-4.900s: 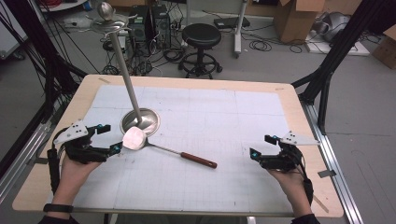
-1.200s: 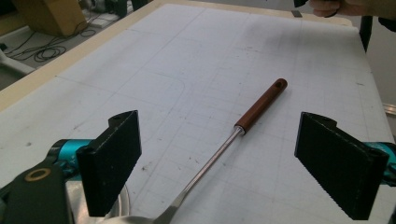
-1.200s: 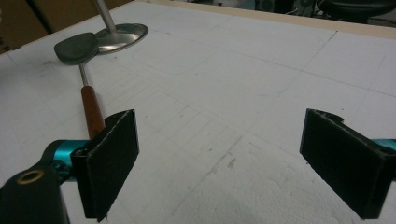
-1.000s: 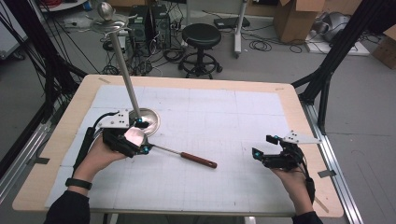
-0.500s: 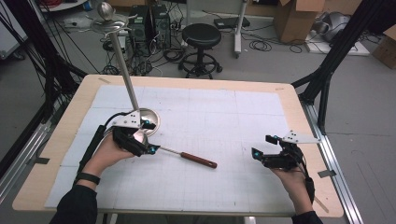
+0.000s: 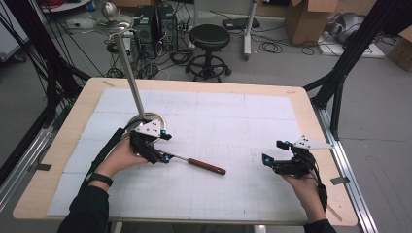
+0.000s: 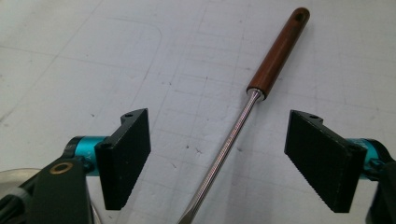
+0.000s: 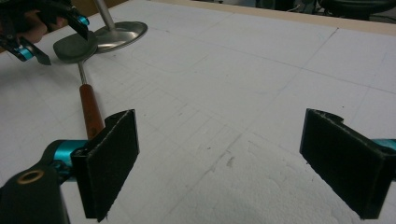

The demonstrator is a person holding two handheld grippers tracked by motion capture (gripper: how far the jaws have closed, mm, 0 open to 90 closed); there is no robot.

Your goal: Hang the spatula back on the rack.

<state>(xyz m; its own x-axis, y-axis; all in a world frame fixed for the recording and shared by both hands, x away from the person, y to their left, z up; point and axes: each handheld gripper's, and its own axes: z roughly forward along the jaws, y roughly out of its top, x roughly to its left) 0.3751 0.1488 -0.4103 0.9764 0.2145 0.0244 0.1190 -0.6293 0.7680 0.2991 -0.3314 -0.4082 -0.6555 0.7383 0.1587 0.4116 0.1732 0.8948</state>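
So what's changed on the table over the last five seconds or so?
The left gripper has moved from the table's left side in over the spatula, its open jaws now either side of the metal shaft; nothing gripped yet. The spatula, the stand and the right gripper stayed put.

In the high view the left gripper (image 6: 154, 143) covers the ladle's (image 6: 194, 162) bowl and part of the round stand base (image 6: 151, 117). In the left gripper view the metal shaft (image 7: 223, 153) runs off the bottom edge, its bowl end unseen (whether the wide-set jaws touch it cannot be told). In the right gripper view the pole (image 8: 103, 13) is cut by the top edge, and the near black pad hides the end of the brown handle (image 8: 91, 110).
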